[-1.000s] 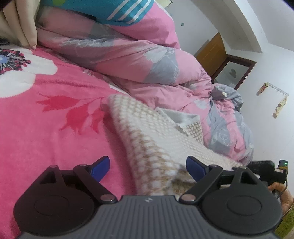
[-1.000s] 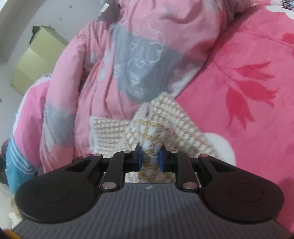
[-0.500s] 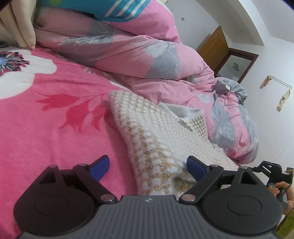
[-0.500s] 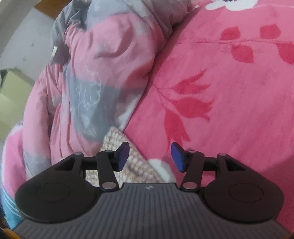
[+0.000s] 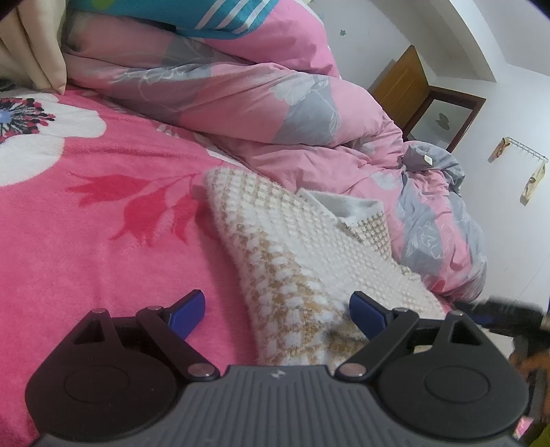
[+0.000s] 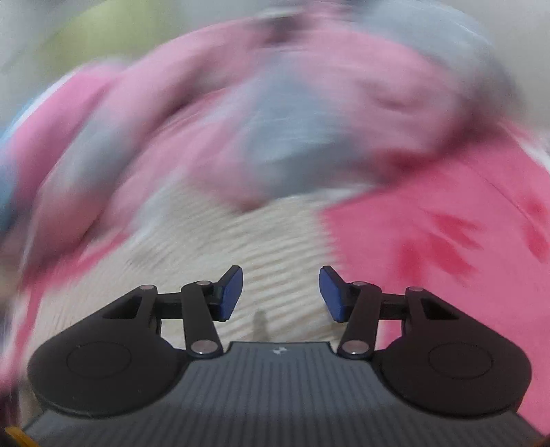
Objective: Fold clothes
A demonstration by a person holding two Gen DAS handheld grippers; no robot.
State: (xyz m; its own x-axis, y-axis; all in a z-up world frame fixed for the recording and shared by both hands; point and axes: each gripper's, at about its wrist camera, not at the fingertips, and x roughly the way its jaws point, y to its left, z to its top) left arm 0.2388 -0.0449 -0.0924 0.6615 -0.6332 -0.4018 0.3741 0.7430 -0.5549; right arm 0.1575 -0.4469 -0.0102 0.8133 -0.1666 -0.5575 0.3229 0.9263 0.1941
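Observation:
A cream and tan checked knit garment (image 5: 302, 247) lies partly folded on the pink flowered blanket (image 5: 86, 223), a grey-white lining showing at its far fold. My left gripper (image 5: 276, 314) stands wide open just over the garment's near corner, its pads not touching the cloth. In the blurred right wrist view the same garment (image 6: 247, 240) spreads below my right gripper (image 6: 280, 292). Its jaws are closing from about half open, with nothing pinched between them. The right gripper (image 5: 508, 313) also shows as a dark blur at the left wrist view's right edge.
A bunched pink and grey duvet (image 5: 275, 113) runs along the far side of the garment. A teal striped cloth (image 5: 220, 17) and a beige cloth (image 5: 31, 44) lie at the top left. A wooden door and a framed mirror (image 5: 443, 117) stand by the white wall.
My right gripper let go of the garment's edge, opened and swung away while rolling; its view is now smeared. The left gripper stayed in place, open.

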